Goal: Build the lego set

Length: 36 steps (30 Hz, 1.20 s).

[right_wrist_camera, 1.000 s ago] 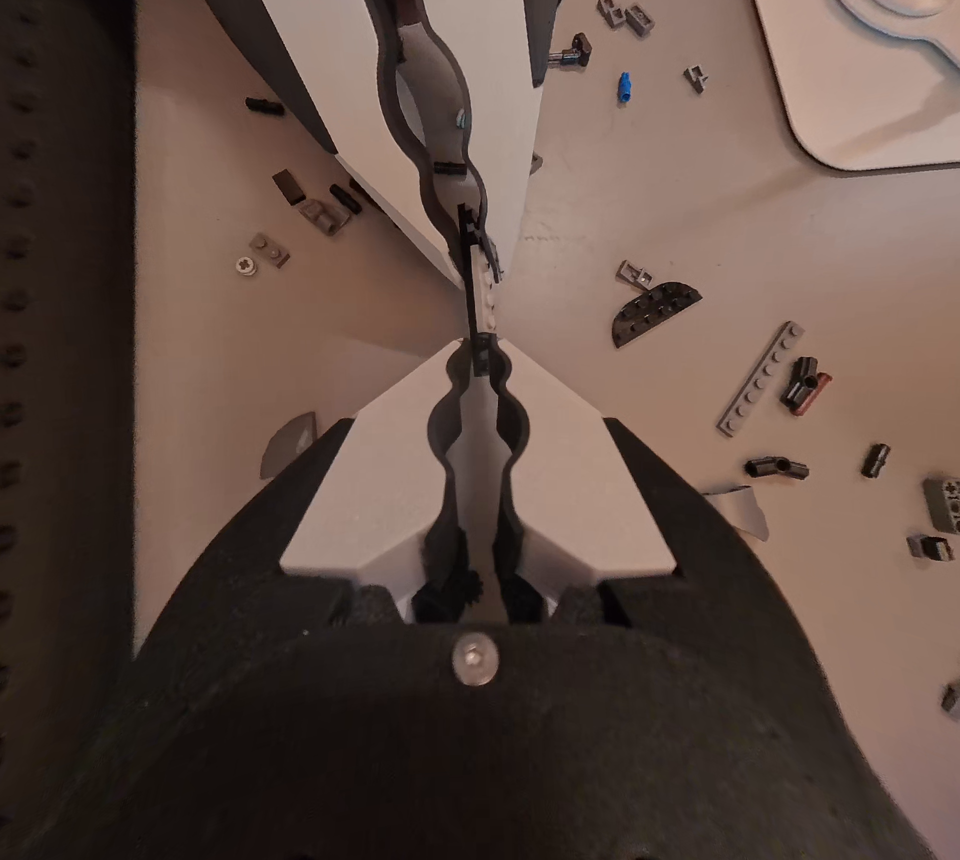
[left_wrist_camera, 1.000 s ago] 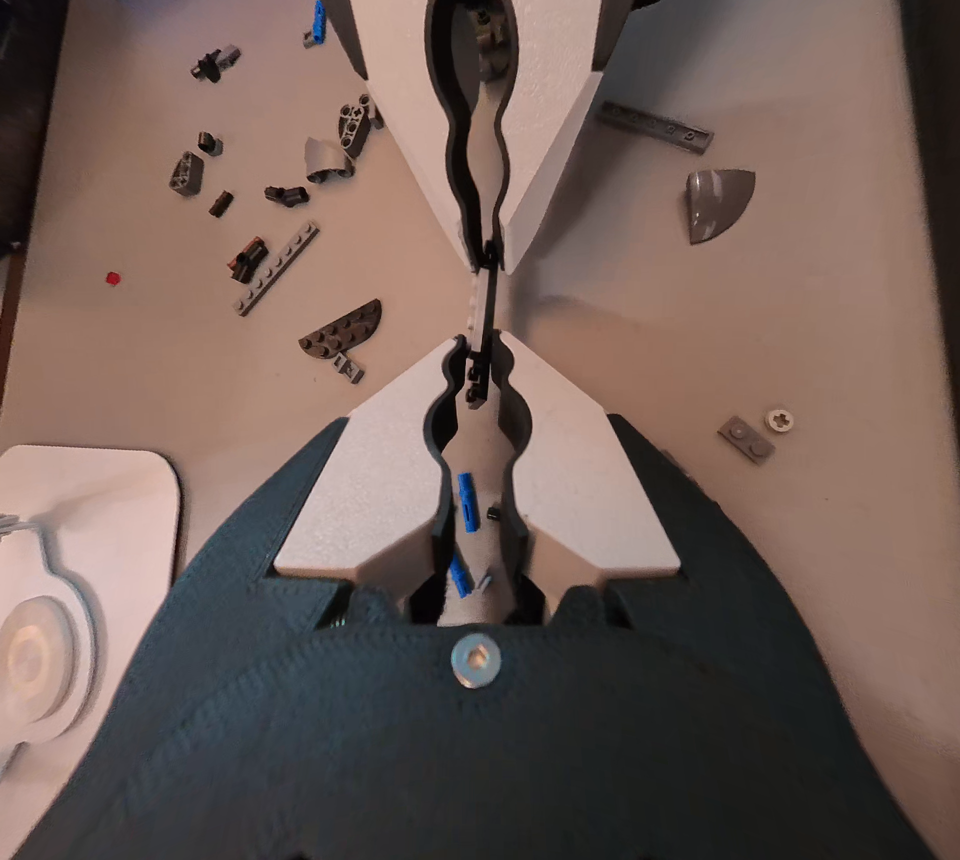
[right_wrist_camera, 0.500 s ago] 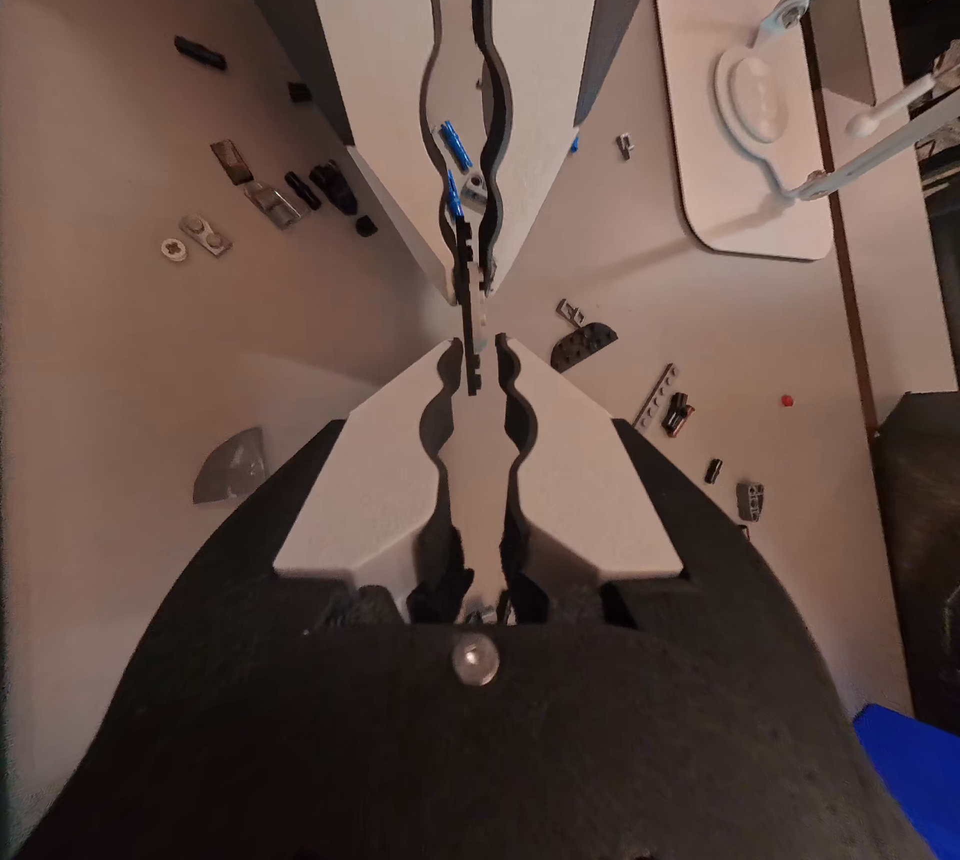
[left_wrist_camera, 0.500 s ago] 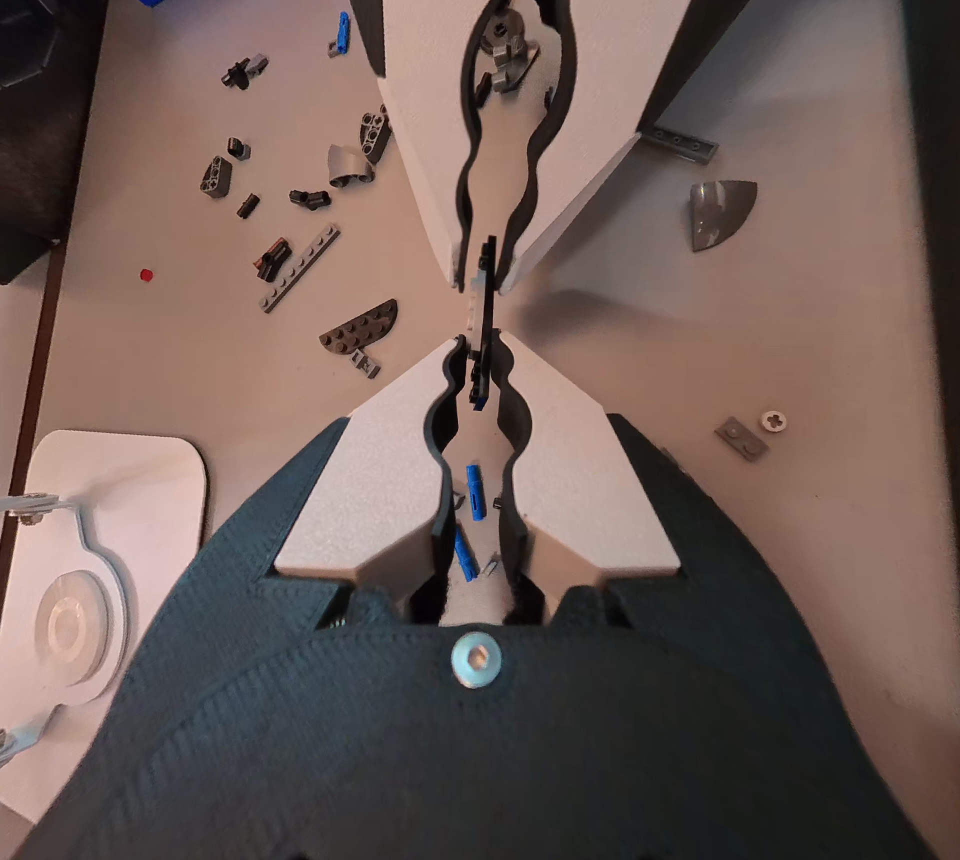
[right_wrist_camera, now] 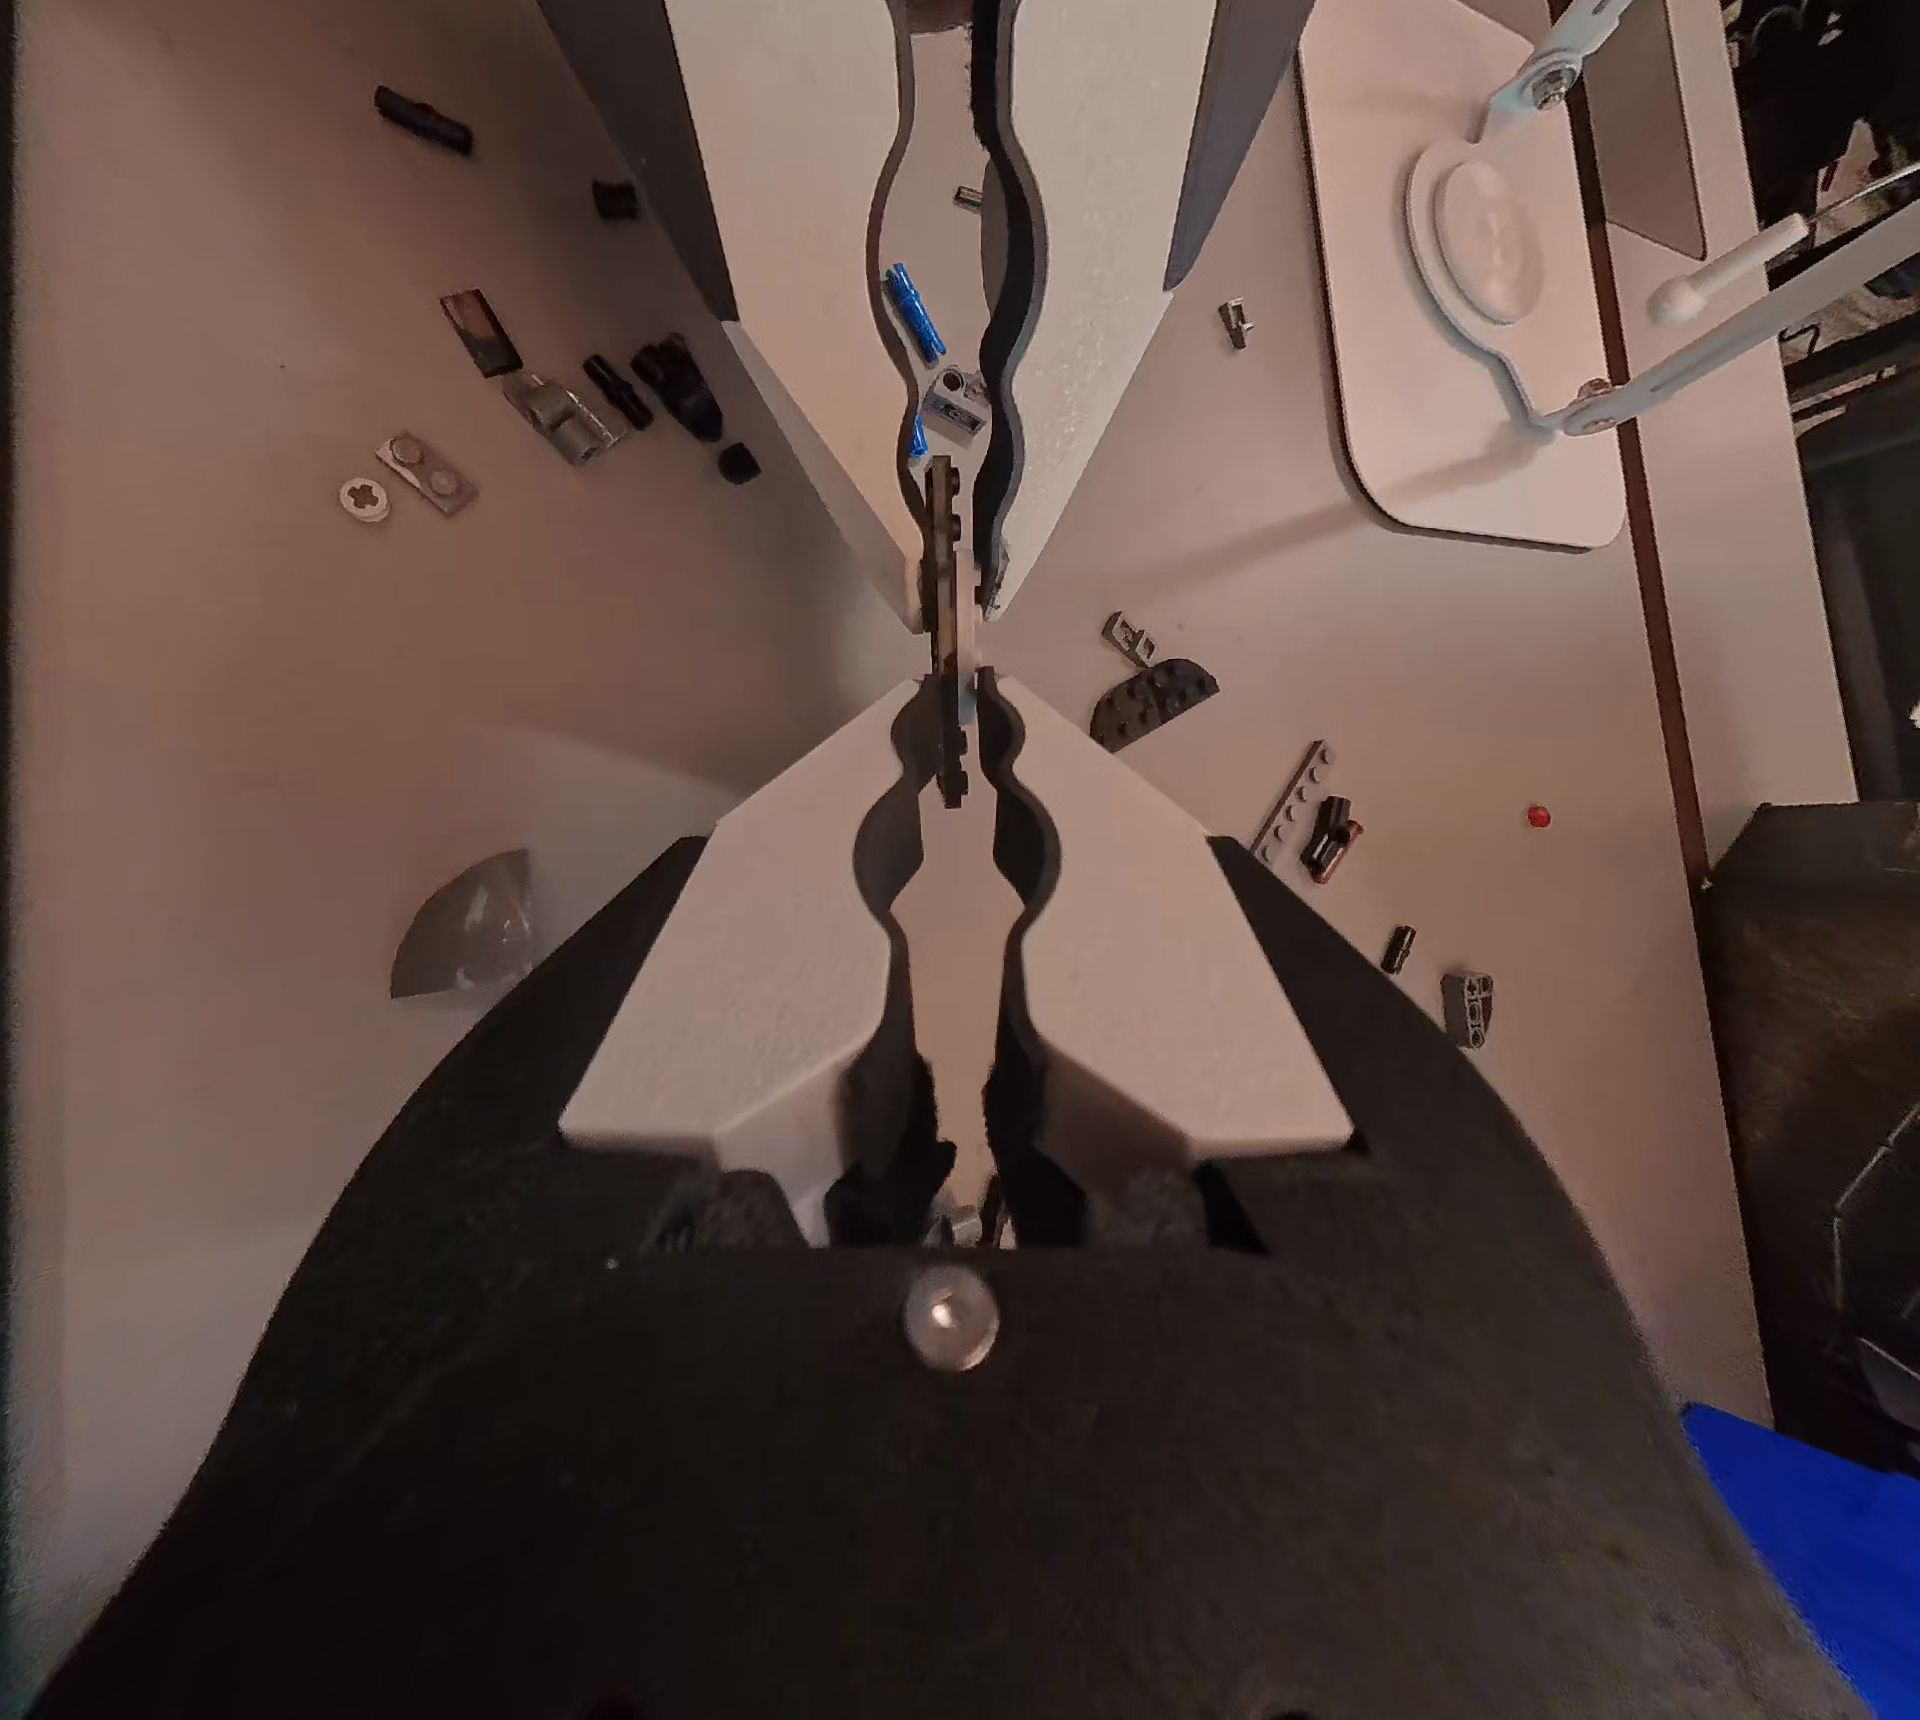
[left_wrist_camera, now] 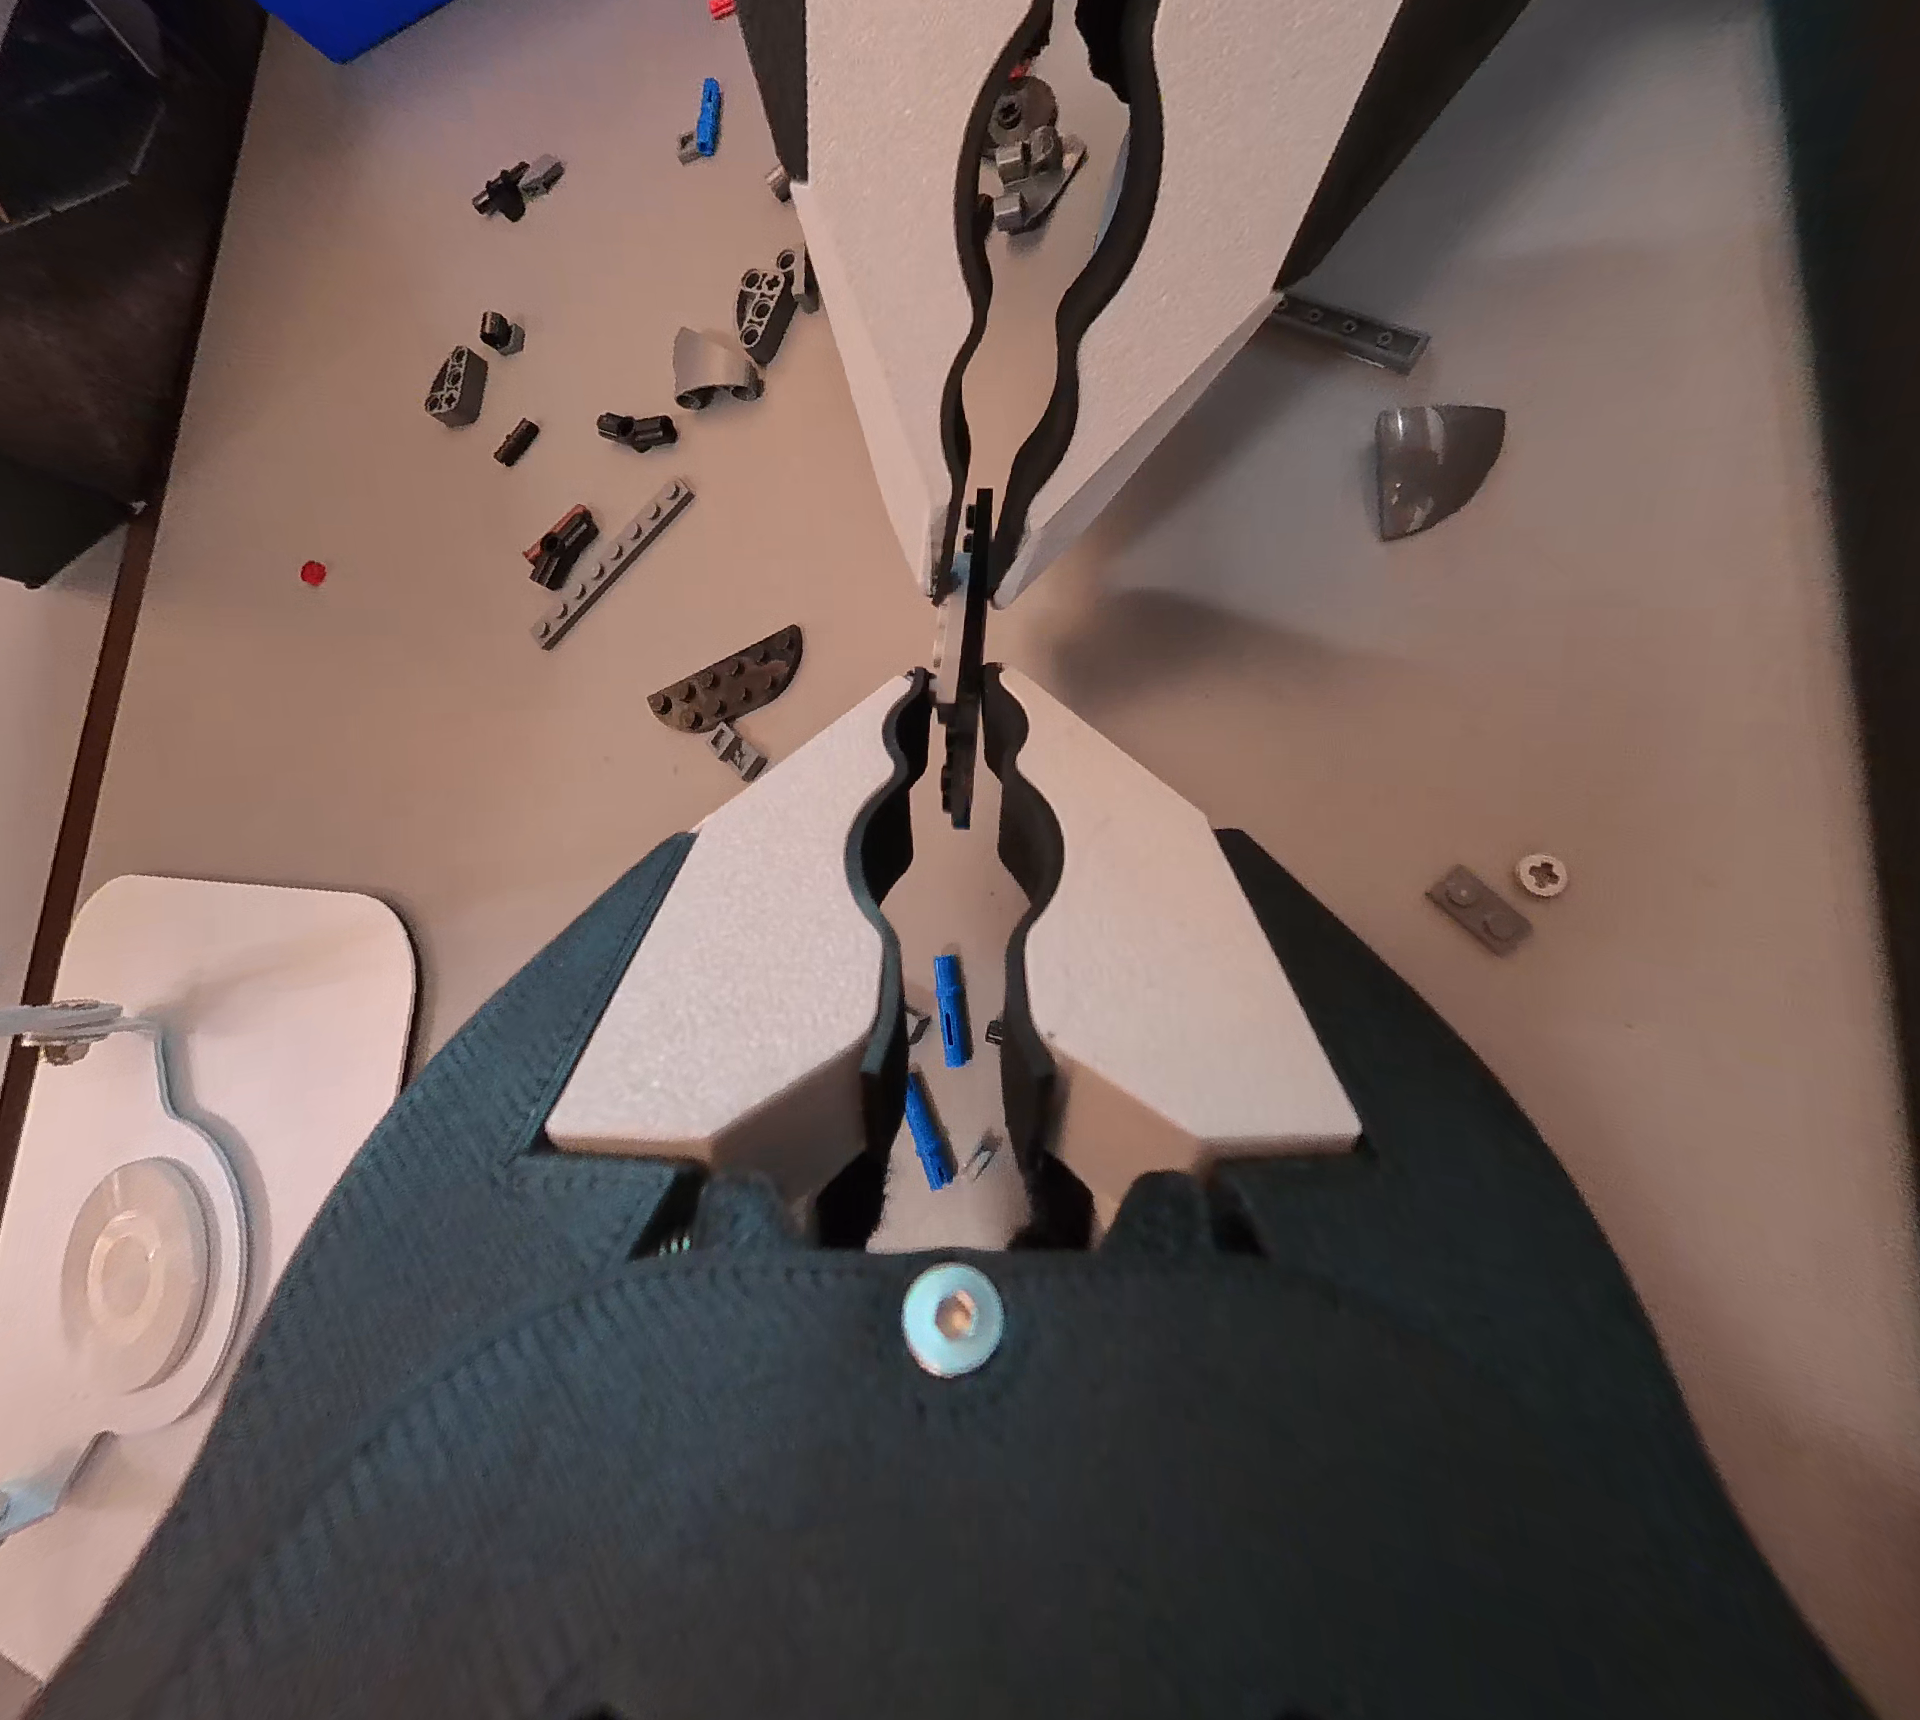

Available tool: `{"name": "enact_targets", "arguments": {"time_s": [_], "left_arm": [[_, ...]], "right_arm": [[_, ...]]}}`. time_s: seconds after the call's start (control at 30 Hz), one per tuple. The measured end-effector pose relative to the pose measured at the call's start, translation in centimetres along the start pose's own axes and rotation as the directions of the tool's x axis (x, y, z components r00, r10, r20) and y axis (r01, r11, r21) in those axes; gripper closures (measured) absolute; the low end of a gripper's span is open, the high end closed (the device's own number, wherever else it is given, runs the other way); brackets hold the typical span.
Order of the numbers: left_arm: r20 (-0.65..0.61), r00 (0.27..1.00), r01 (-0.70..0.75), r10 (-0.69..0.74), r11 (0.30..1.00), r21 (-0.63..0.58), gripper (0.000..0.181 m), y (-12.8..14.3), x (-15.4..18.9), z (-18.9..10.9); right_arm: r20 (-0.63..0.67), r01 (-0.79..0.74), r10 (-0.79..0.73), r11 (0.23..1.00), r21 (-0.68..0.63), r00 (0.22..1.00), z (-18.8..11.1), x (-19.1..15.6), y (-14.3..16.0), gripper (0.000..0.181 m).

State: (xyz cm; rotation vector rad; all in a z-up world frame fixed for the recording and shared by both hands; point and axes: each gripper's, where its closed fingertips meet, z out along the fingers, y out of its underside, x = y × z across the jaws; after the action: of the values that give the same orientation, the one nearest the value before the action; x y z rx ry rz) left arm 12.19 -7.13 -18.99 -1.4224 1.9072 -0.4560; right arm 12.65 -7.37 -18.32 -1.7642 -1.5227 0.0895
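- The thin black studded plate (left_wrist_camera: 964, 714), a light grey piece against one face, hangs edge-on above the table, its long axis running straight from one gripper to the other.
- Left gripper (left_wrist_camera: 954, 691): jaws parted, plate loose between the tips.
- Right gripper (right_wrist_camera: 948, 691): narrow gap; grip cannot be judged.
- Beside the plate lies a dark rounded wedge plate (left_wrist_camera: 732, 673).
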Motion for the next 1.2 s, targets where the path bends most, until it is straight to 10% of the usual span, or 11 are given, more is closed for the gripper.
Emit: {"name": "enact_targets", "arguments": {"time_s": [1.2], "left_arm": [[-0.032,0.999,0.001,-0.003,0.998,-0.057,0.174,1.0,0.5,0.9]], "right_arm": [[0.029,0.011,-0.009,0.998,-0.066,1.0,0.9,-0.5,1.1,0.177]]}}
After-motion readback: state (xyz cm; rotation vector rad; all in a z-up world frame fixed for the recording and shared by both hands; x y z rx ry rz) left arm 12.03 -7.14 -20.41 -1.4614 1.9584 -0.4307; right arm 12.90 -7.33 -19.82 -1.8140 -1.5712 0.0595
